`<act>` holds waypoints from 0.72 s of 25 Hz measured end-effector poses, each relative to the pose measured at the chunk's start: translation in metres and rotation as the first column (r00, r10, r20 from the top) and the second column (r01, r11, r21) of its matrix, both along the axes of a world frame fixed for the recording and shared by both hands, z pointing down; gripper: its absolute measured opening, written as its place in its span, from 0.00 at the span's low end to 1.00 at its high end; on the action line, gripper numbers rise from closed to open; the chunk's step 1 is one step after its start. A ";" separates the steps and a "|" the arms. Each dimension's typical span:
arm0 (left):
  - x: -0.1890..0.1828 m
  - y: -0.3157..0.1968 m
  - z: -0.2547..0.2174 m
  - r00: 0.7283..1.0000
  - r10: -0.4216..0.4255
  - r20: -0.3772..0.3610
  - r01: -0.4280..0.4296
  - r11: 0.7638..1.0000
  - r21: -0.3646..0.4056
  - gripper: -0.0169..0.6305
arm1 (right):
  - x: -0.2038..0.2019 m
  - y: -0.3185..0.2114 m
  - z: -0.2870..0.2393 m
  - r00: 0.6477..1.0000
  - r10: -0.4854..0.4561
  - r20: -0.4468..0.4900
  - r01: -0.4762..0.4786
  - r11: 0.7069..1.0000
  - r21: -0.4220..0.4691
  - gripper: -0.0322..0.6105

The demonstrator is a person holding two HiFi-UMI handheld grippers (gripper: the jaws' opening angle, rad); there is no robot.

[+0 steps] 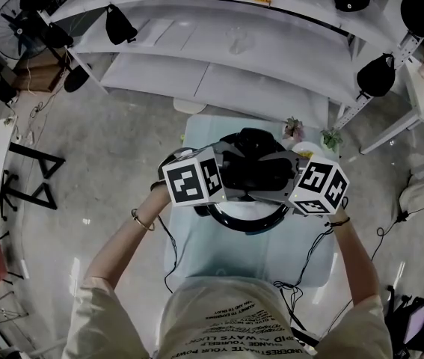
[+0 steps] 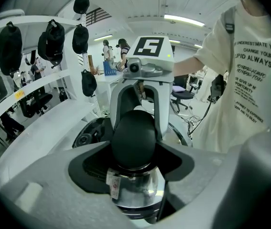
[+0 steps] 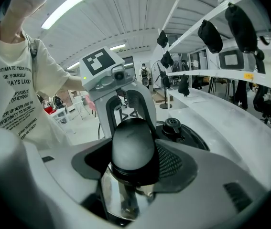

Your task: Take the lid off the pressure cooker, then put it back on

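Note:
The pressure cooker (image 1: pixel 247 200) stands on a small pale table (image 1: pixel 212 256), with its black lid (image 1: pixel 253 167) on top. In the head view my left gripper (image 1: pixel 217 194) and right gripper (image 1: pixel 290 197) flank it from either side. The left gripper (image 2: pixel 134 147) is shut on a rounded black side handle (image 2: pixel 133 137), above the steel pot wall (image 2: pixel 135 190). Across the lid (image 2: pixel 90 132) the right gripper is seen straddling the far handle. The right gripper (image 3: pixel 133 151) is likewise shut on its own side handle (image 3: pixel 133 147). The lid's valve knob (image 3: pixel 173 125) shows beyond.
Two small potted plants (image 1: pixel 294 129) (image 1: pixel 331 139) sit at the table's far edge. White curved shelving (image 1: pixel 219 58) with black caps stands behind. Cables (image 1: pixel 309 268) trail off the table's right side. A fan (image 1: pixel 13 21) and dark stands are at the left.

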State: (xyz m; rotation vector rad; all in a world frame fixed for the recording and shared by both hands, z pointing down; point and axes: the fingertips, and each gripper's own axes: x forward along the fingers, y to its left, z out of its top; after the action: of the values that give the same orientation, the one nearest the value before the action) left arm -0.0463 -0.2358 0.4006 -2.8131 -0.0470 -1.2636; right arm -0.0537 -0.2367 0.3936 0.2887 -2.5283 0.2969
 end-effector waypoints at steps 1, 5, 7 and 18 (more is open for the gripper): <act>0.000 0.000 0.000 1.000 -0.002 -0.002 0.002 1.000 -0.004 0.47 | 0.000 0.000 0.001 1.000 -0.002 0.001 0.002 1.000 -0.004 0.48; 0.001 0.000 0.002 1.000 -0.005 -0.006 0.005 1.000 -0.013 0.47 | 0.000 0.000 0.002 1.000 -0.006 0.007 0.006 1.000 -0.015 0.48; 0.000 0.000 0.002 1.000 -0.003 -0.008 0.003 1.000 -0.013 0.47 | 0.000 0.000 0.002 1.000 -0.007 0.009 0.007 1.000 -0.014 0.48; 0.000 0.000 0.002 0.999 -0.014 -0.042 0.014 1.000 -0.010 0.47 | -0.001 0.000 0.003 1.000 -0.005 0.012 0.005 1.000 -0.004 0.48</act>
State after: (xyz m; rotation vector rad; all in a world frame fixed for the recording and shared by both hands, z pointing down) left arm -0.0461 -0.2361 0.4028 -2.8517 -0.0317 -1.2096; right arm -0.0542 -0.2371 0.3969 0.2800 -2.5400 0.3026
